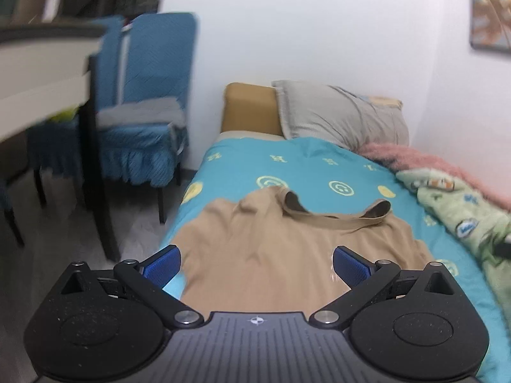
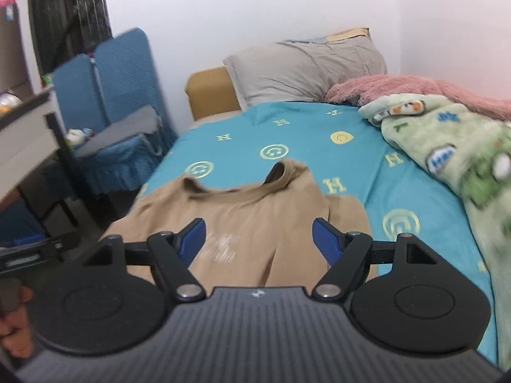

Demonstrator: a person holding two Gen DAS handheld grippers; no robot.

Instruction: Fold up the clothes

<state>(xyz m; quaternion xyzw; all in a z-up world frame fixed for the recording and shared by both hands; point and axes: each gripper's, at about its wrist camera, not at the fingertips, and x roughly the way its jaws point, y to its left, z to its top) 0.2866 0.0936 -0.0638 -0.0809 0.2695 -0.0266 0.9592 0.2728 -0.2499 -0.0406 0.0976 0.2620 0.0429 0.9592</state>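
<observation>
One tan shirt (image 1: 255, 255) lies spread out on the bed (image 1: 287, 166), lower middle of both views, neckline toward the pillow and a bit rumpled, faint white print on its front. Left gripper (image 1: 257, 263) hovers over the near end of it, jaws spread wide, holding nothing. Right gripper (image 2: 258, 239) same deal, wide open and empty above the shirt. Teal smiley sheet underneath, grey pillow (image 1: 341, 115) at the top middle, green fleece blanket (image 2: 447, 146) and a pink one (image 2: 415, 86) bunched on the right. Blue-covered chairs (image 1: 150, 95) sit on the left.
</observation>
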